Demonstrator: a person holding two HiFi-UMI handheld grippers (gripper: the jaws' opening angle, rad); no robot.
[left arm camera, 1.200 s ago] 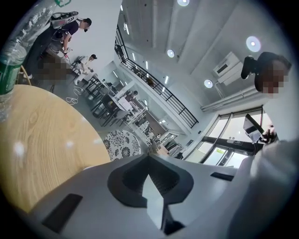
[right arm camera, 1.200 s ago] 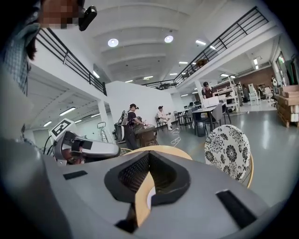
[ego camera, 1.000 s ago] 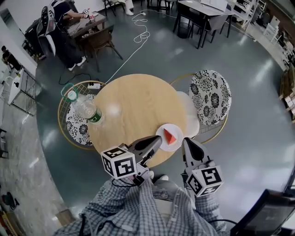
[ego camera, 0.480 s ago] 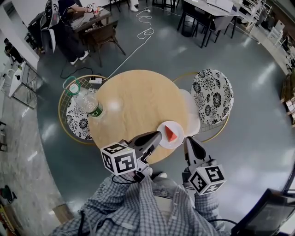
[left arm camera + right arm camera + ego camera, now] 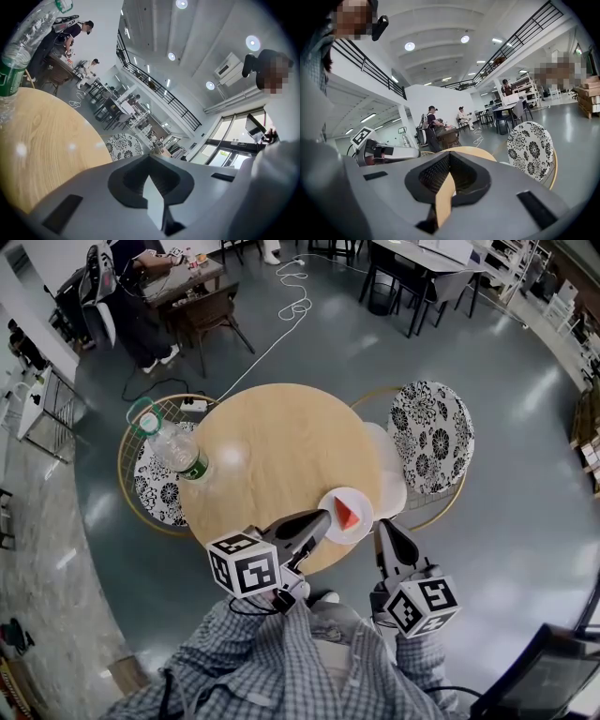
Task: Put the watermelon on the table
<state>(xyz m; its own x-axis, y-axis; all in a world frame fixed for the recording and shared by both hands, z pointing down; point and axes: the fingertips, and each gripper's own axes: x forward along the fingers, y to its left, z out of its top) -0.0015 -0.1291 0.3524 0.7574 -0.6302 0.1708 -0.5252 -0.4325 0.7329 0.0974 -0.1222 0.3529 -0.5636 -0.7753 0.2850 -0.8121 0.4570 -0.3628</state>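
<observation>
A red watermelon wedge (image 5: pixel 347 514) lies on a small white plate (image 5: pixel 330 503) at the near edge of the round wooden table (image 5: pixel 281 456). My left gripper (image 5: pixel 319 518) is shut and empty, its tip just left of the plate over the table's rim. Just right of the plate and off the table edge, my right gripper (image 5: pixel 382 526) is also shut with nothing in it. In the left gripper view the jaws (image 5: pixel 150 164) meet over the tabletop (image 5: pixel 42 140). In the right gripper view the shut jaws (image 5: pixel 449 161) point past the left gripper (image 5: pixel 379 152) and the table (image 5: pixel 471 152).
A clear plastic bottle (image 5: pixel 173 448) with a green label stands at the table's left edge, also in the left gripper view (image 5: pixel 18 42). Floral-cushioned chairs stand left (image 5: pixel 150 488) and right (image 5: pixel 429 432) of the table. People sit at a far desk (image 5: pixel 178 282).
Both grippers, the plate and the watermelon keep their places. Only the head view has shifted a little.
</observation>
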